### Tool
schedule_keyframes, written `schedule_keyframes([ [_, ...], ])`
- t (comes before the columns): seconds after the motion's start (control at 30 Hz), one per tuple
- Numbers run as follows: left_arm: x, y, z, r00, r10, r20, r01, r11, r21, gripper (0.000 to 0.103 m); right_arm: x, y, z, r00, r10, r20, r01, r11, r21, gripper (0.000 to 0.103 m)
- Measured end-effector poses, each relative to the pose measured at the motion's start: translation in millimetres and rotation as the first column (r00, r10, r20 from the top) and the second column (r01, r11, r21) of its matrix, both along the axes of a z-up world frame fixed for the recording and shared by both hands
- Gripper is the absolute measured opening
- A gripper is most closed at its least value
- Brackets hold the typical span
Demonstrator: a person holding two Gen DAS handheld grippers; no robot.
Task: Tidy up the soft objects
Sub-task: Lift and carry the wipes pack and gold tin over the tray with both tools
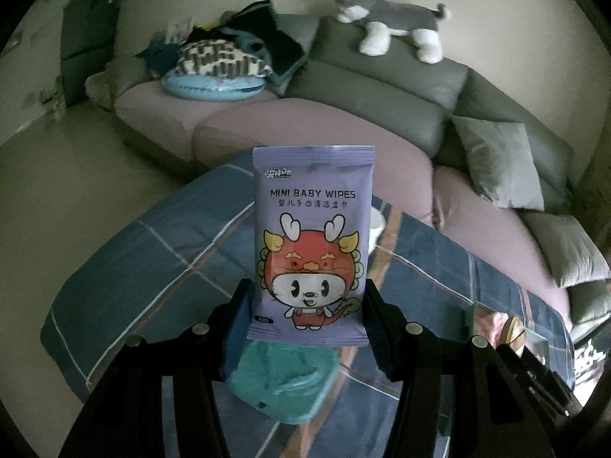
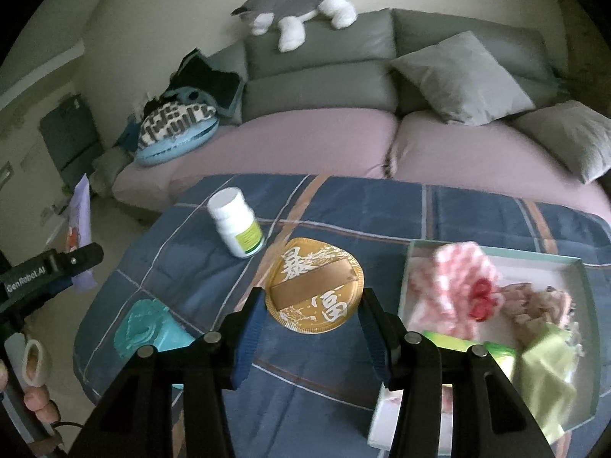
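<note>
I hold a flat purple plastic pack of baby wipes with a cartoon dragon on it [image 1: 311, 244] in my left gripper [image 1: 307, 318]. The two blue pads squeeze the bottom of the pack from both sides, so it stands straight up in the middle of the left view. I think I grip it low so that the top stays free and can slide into the box first.

My right gripper [image 2: 311, 330] holds nothing. Its jaws are apart, and between them, in the middle of the right view, I see a round gold paper disc with white letters and a brown band [image 2: 315, 286]. The disc lies flat on the blue checked cloth [image 2: 382, 206] under the gripper, and I cannot tell if the pads touch it.

A pale green open box [image 2: 582, 267] sits at the right of that view. Soft things are already inside: a pink and white frilly cloth [image 2: 456, 282] and a light green cloth [image 2: 546, 374]. I think the soft things go there, so the pack likely goes there too.

The pack also shows at the far left edge of the right view, well apart from the box. A crumpled teal cloth [image 1: 282, 381] lies on the checked cloth just below my left gripper. A white plastic bottle with a green label [image 2: 236, 221] stands tilted, up and left of the disc.
</note>
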State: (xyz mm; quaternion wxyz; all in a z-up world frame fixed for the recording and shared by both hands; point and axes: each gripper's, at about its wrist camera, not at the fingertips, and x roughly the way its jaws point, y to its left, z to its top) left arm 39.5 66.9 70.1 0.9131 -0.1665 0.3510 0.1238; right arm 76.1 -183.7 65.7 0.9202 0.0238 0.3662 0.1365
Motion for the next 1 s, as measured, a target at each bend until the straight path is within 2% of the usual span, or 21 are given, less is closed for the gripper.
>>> schedule_keyframes([
  [0.23, 13, -47, -1, 0.988, -0.156, -0.004, 0.156, 0.988, 0.0, 0.057, -9, -38, 9, 0.995, -0.096, 0.008, 0.096, 0.995, -0.001, 0.052],
  [0.57, 25, -123, -9, 0.938, -0.343, -0.039, 0.344, 0.938, 0.031, 0.057, -21, -107, 19, 0.965, -0.261, 0.018, 0.261, 0.965, 0.018, 0.052],
  [0.77, 22, -167, -6, 0.895, -0.444, -0.039, 0.445, 0.893, 0.067, 0.057, -35, -157, 24, 0.924, -0.383, 0.02, 0.382, 0.923, 0.047, 0.052],
  [1.0, 22, -218, -12, 0.834, -0.548, -0.069, 0.552, 0.828, 0.102, 0.057, -48, -205, 23, 0.864, -0.503, 0.005, 0.501, 0.862, 0.081, 0.052],
])
